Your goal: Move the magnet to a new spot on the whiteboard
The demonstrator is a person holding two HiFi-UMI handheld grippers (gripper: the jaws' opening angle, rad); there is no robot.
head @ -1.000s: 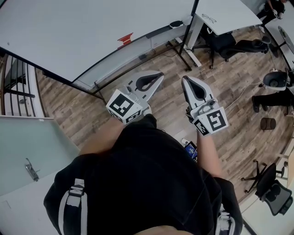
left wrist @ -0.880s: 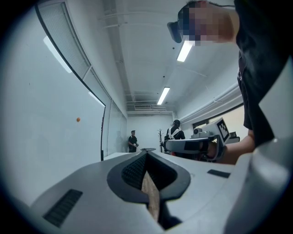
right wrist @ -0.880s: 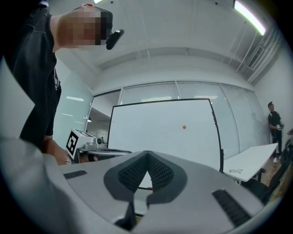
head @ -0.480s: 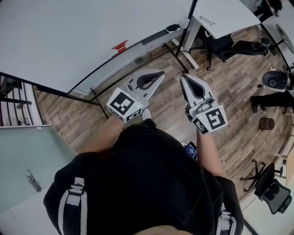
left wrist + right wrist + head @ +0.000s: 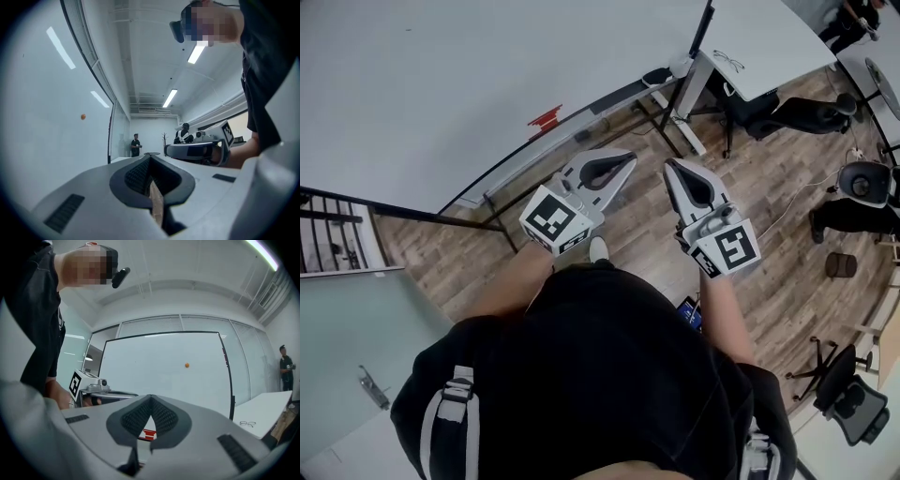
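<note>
Orange magnet sits well beyond right hand-held gripper.

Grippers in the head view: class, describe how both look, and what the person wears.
Left gripper and right gripper are pale grey shells with dark ribbed pads round a teardrop opening. Each carries a white cube with black square markers. The person wears a black short-sleeved top.

The floor is brown wood planks. The whiteboard looks smooth and a bit shiny. The left tongs and right tongs look like matt grey plastic with dark bumpy pads. The shirt is black cloth.
</note>
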